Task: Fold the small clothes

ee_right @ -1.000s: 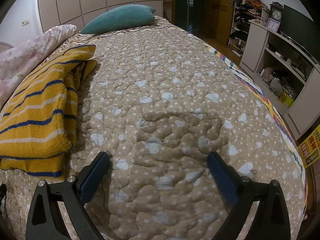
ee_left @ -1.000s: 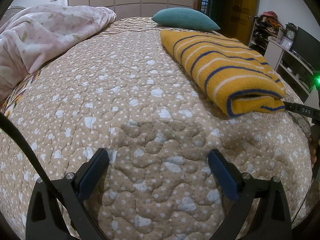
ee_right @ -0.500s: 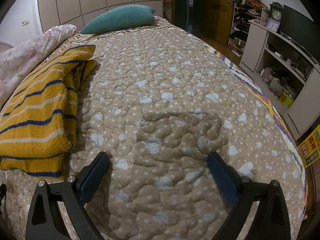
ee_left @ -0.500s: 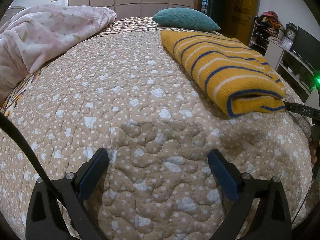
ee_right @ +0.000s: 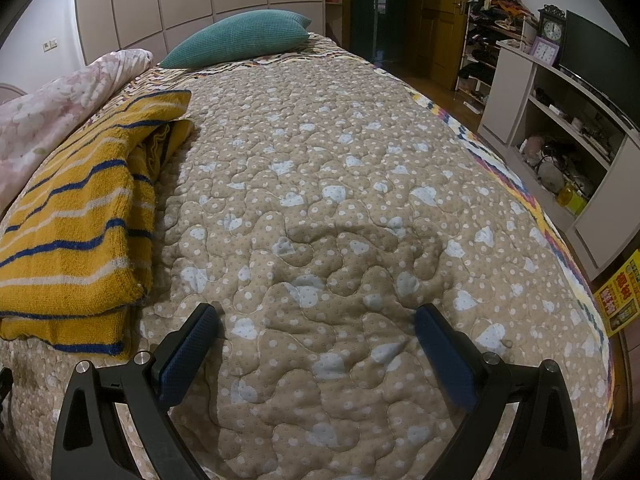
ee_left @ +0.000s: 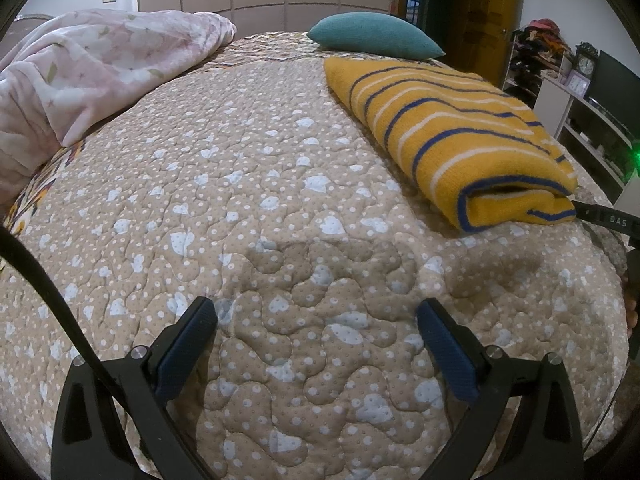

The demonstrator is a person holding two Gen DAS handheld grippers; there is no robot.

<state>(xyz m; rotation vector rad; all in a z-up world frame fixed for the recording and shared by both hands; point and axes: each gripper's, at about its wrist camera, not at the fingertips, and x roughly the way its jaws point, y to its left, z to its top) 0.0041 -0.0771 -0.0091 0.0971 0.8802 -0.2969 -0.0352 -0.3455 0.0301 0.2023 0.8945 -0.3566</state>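
- Most of both views is taken up by the bed's quilted tan bedspread (ee_left: 248, 208), dotted white with pale heart patches, its surface lying bare under each tool.
- Bunched along the left side of the bed is a pink floral duvet (ee_left: 92, 76), well apart from the work.
- Next in size is the task's thing, the yellow sweater (ee_left: 452, 120) with blue and white stripes. It lies on the bedspread between the two tools — to the right in the left wrist view, to the left in the right wrist view (ee_right: 76, 224) — already doubled into a long, thick stack, its folded end toward the cameras.
- Behind it, at the head of the bed, sits a teal pillow (ee_right: 240, 42), just beyond the sweater's far end.
- The left gripper (ee_left: 316, 322) hovers low over bare quilt, its blue pads (ee_left: 188, 344) spread wide with nothing between them.
- The right gripper (ee_right: 316, 322) does likewise on the other side of the sweater — pads (ee_right: 440, 356) wide apart, holding nothing.
- Judging by the tidy stack, the fold looks largely done; this reads as a pause between folds or the close of the job.
- If another fold is wanted, each tool would need to swing inward to a near corner of the sweater, pinch all the layers together, and carry that end toward the pillow without letting the layers slide.
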